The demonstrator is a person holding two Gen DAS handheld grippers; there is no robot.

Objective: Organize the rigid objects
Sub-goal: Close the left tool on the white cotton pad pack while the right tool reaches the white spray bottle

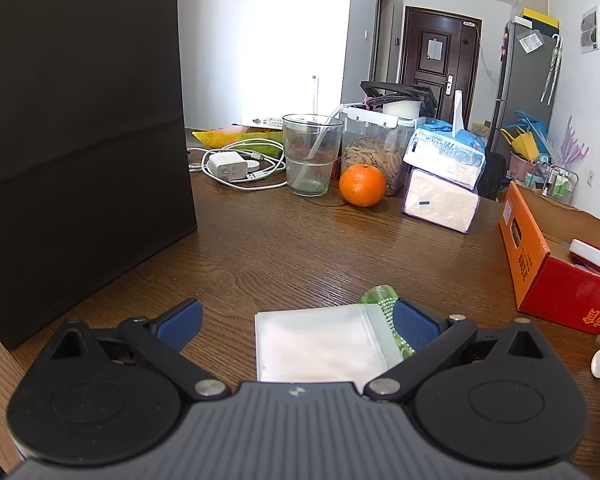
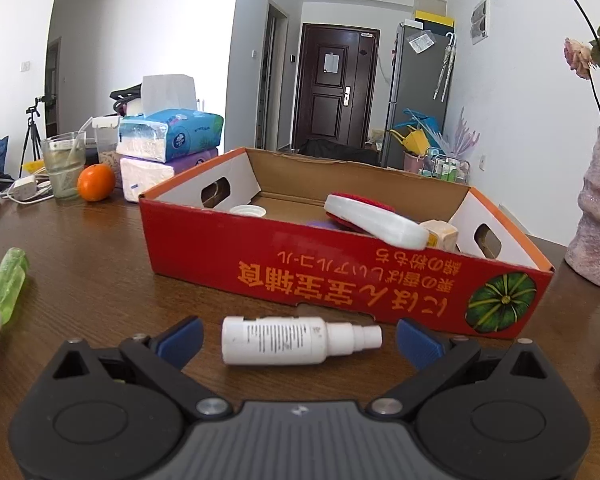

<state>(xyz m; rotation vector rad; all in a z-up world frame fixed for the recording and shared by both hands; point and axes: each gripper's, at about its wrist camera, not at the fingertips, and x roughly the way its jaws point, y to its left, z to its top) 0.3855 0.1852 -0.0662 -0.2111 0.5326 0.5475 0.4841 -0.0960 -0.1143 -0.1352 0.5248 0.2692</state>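
White spray bottle [image 2: 288, 339] lies on desk [image 2: 100, 280] before red box [image 2: 260, 256], long axis crosswise between our right gripper [image 2: 298, 334] fingers, spread apart; left gripper [image 1: 298, 322] likewise spread, farther off.

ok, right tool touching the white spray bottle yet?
Apart. The right wrist view shows the white spray bottle lying on the table between the open fingers of the right tool, with bare wood visible on both sides.
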